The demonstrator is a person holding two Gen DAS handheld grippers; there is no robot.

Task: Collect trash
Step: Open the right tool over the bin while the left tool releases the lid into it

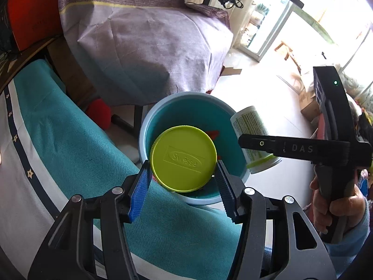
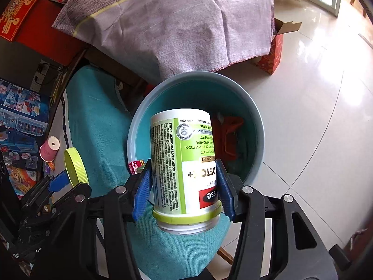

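My left gripper (image 1: 183, 170) is shut on a lime green Swisse lid (image 1: 183, 158), holding it over the near rim of a blue bin (image 1: 184, 96). My right gripper (image 2: 184, 175) is shut on a white and green Swisse bottle (image 2: 181, 161), open neck towards me, over the same bin (image 2: 137, 116). The bottle (image 1: 251, 126) and right gripper (image 1: 268, 145) also show in the left wrist view at the bin's right rim. The lid (image 2: 74, 165) and left gripper (image 2: 67, 175) show at the left of the right wrist view. Red scrap (image 2: 230, 133) lies inside the bin.
The bin stands on a white tiled floor (image 2: 314, 116) beside a table edge covered in teal cloth (image 1: 70, 144). A purple-covered bulk (image 1: 144, 46) rises behind. A pink paper cup (image 2: 49, 149) and toy boxes (image 2: 21, 121) sit at left. A red carton (image 2: 270, 56) stands on the floor.
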